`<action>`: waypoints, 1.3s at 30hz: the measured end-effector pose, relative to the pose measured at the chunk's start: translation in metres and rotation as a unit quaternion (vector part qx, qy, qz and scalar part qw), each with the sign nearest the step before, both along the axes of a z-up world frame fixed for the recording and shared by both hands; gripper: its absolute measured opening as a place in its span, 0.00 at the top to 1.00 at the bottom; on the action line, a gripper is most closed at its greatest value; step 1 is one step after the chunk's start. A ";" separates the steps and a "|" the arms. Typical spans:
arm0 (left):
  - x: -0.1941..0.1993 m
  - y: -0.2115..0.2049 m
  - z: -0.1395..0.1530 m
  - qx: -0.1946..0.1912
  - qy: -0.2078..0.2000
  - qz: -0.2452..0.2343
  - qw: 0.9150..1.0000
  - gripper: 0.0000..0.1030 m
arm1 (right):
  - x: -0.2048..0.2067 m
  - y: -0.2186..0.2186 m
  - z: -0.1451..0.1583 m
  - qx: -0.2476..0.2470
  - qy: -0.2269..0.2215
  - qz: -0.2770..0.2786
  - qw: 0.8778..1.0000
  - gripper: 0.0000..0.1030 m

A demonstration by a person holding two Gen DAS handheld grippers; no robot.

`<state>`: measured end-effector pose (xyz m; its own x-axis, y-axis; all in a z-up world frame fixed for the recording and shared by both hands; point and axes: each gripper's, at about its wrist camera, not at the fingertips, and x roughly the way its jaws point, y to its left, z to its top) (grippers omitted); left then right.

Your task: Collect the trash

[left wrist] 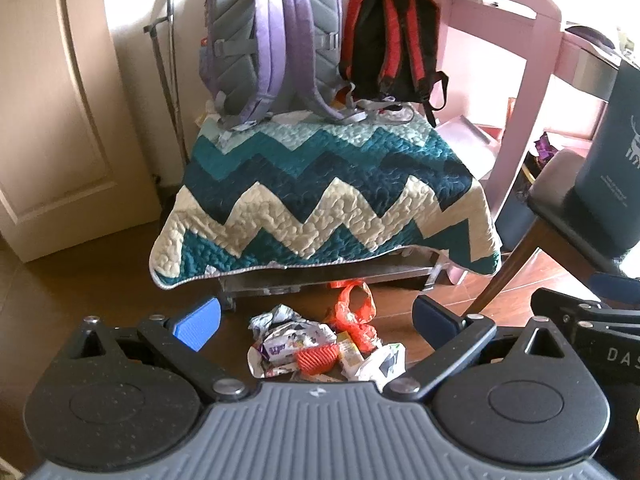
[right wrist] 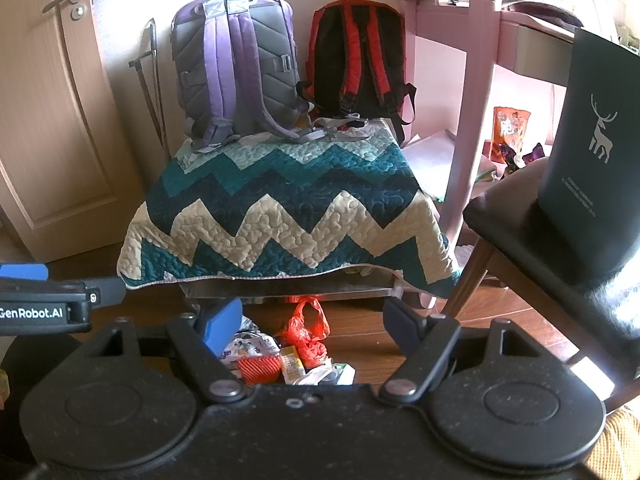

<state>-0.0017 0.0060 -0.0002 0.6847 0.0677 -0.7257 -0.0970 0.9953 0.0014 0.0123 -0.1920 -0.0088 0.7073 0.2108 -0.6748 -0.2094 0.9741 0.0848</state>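
Hovering with both jaws spread wide and empty, we hold the left gripper [left wrist: 318,322] and right gripper [right wrist: 314,326] over the heap of crumpled wrappers and orange plastic bag [left wrist: 320,346] at lower centre of the frame; zigzag teal-and-cream quilt [left wrist: 320,196] above it.

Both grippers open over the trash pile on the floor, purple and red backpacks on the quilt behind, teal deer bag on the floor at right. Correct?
Not quite: the teal deer bag stands on the chair, not the floor, as the right wrist view shows. The rest holds.
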 end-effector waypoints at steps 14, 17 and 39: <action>0.001 0.006 0.004 -0.012 0.000 0.004 1.000 0.00 | -0.002 0.002 0.004 -0.007 0.002 0.004 1.000 0.25; 0.000 0.006 0.006 -0.007 0.001 0.006 1.000 0.00 | -0.002 0.001 0.004 -0.003 0.003 0.004 1.000 0.25; -0.013 0.007 0.034 0.000 -0.008 -0.014 1.000 0.00 | -0.022 -0.005 0.042 -0.011 -0.025 0.027 0.999 0.25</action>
